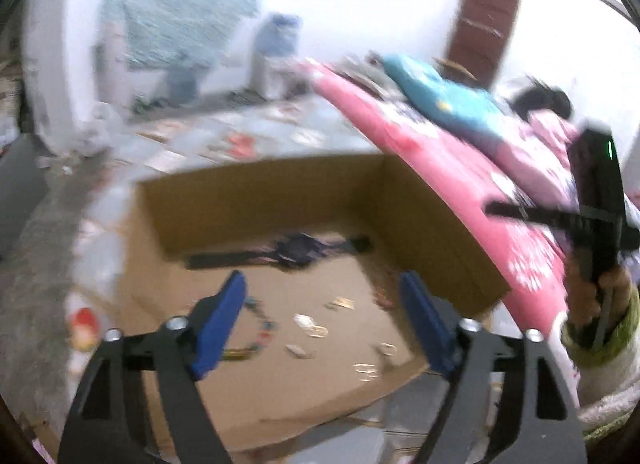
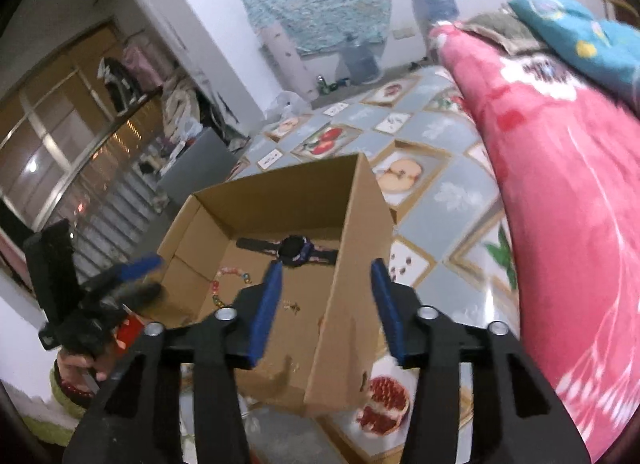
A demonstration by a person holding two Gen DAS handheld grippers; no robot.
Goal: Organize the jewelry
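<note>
Two claws, yours, both spread and pinching nothing: left claw (image 1: 322,292), right claw (image 2: 326,284). Watch (image 2: 294,250) lies against the cardboard box's (image 2: 352,223) far wall. Bead bracelet (image 2: 224,282) near-left of it on the box floor.

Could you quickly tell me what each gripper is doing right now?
Left gripper: open, holding nothing, above the cardboard box.
Right gripper: open, holding nothing.
</note>
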